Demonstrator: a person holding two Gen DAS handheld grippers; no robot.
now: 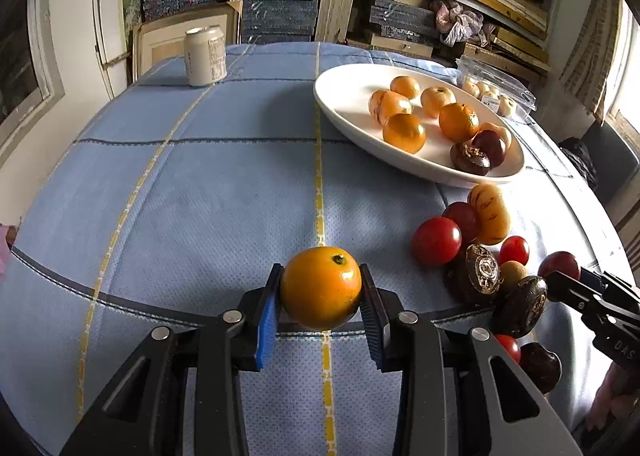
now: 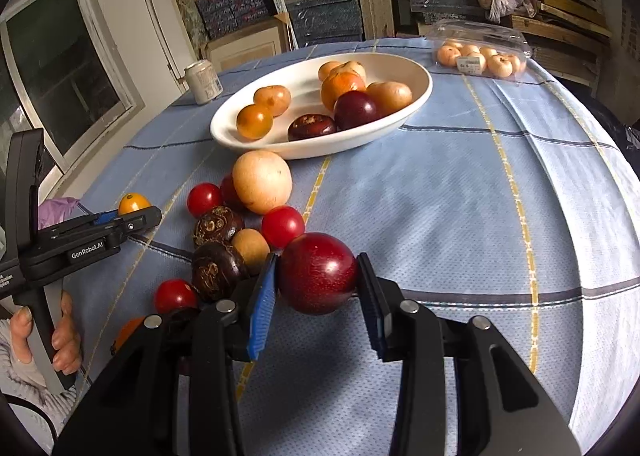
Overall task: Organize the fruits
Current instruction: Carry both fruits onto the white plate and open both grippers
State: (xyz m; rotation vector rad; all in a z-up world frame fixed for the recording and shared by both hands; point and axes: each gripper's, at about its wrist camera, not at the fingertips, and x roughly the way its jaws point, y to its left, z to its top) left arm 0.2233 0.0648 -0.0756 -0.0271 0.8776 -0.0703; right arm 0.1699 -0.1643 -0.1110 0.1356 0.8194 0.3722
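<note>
My left gripper [image 1: 321,290] is shut on an orange tomato [image 1: 320,288] just above the blue cloth; it also shows in the right wrist view [image 2: 134,203]. My right gripper [image 2: 318,276] is shut on a dark red plum [image 2: 318,274], which shows in the left wrist view [image 1: 559,264]. A white oval bowl [image 1: 348,111] [image 2: 224,127] holds several orange, pale and dark fruits. A loose pile of red tomatoes [image 2: 282,225], dark brown fruits [image 2: 218,270] and a pale round fruit [image 2: 262,181] lies between the grippers.
A drink can [image 1: 205,55] [image 2: 203,81] stands at the far left of the table. A clear plastic box of pale fruits [image 2: 480,55] [image 1: 494,93] sits behind the bowl. Shelves of boxes stand behind the table. A hand [image 2: 60,340] grips the left tool.
</note>
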